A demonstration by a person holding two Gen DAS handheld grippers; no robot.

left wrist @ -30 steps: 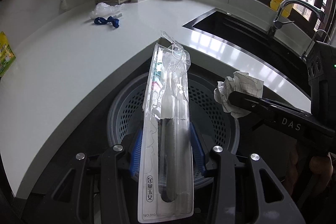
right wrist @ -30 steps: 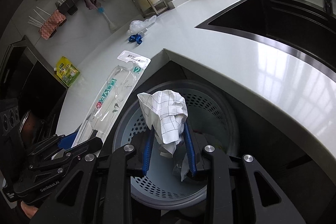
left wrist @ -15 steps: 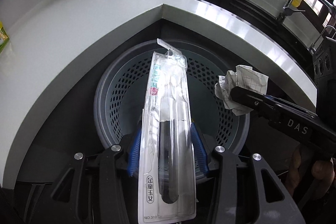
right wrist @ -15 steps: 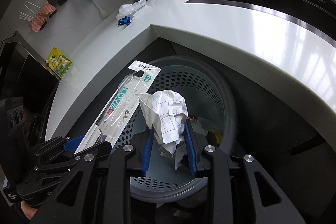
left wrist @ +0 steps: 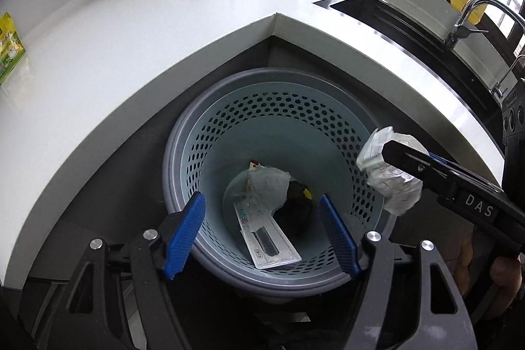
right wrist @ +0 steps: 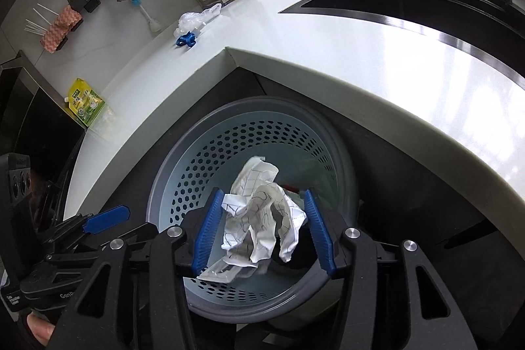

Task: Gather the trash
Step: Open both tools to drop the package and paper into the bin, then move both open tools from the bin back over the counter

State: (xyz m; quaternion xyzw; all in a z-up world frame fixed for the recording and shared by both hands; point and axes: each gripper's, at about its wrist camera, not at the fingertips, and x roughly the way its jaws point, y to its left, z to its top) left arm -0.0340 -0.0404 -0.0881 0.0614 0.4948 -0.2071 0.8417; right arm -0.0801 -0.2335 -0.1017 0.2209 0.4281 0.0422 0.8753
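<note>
- Left wrist view: left gripper (left wrist: 262,232) gapes empty above the perforated bin (left wrist: 183,159); the toothbrush package (left wrist: 269,235) lies inside.
- Right gripper (right wrist: 262,228), spread apart, loosely flanks the crumpled paper (right wrist: 262,218) over that bin.

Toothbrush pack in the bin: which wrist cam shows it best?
Left wrist. It looks straight down into the trash basket, and the toothbrush pack lies in full view on the bottom between the open pads. In the right wrist view only a corner of it shows, under the crumpled paper between that gripper's pads.
</note>
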